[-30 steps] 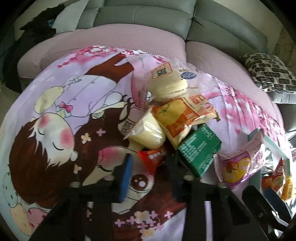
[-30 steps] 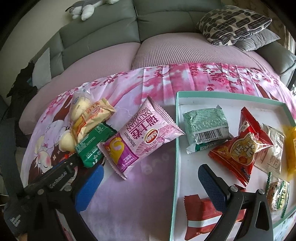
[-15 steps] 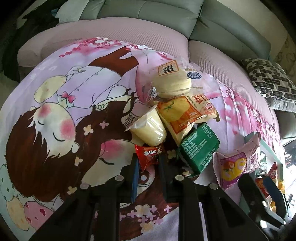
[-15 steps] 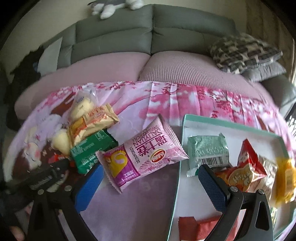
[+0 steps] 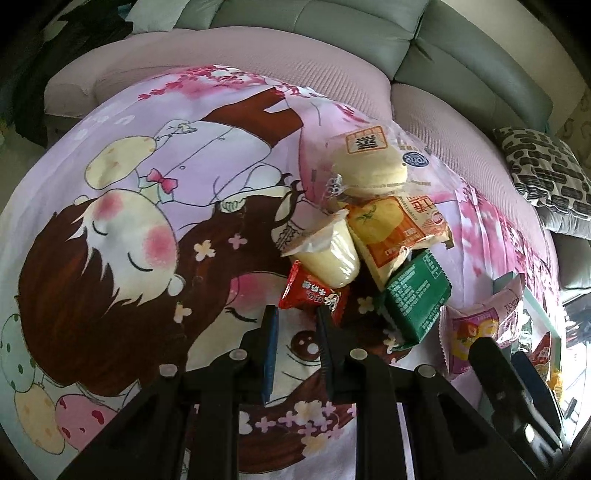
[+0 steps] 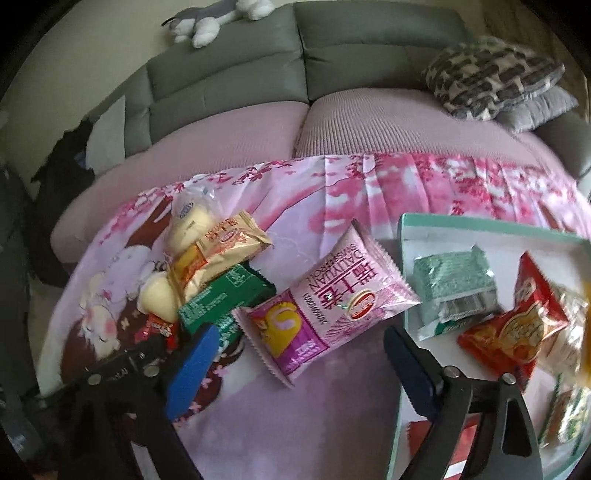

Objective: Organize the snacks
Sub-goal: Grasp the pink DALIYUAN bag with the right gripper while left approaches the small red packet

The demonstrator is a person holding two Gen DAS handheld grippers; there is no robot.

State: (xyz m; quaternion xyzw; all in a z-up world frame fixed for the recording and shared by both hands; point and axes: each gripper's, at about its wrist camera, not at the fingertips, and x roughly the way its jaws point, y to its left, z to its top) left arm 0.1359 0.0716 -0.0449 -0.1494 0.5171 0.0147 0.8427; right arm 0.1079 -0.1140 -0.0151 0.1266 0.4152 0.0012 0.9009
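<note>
Now left hand-held gripper [image 5: 295,314] has narrowed, tips at the red candy packet [image 5: 314,293]; clamp unclear. Right hand-held gripper [image 6: 299,354] stays wide apart. Tray transfer likely next.

We are in a living room at home. A big grey sofa [image 6: 332,55] curves from 10 to 2 o'clock, with a toy cat [image 6: 218,18] on top, a spotty pillow [image 6: 495,77] at 2 o'clock, and a cartoon blanket [image 5: 147,229] below.
</note>
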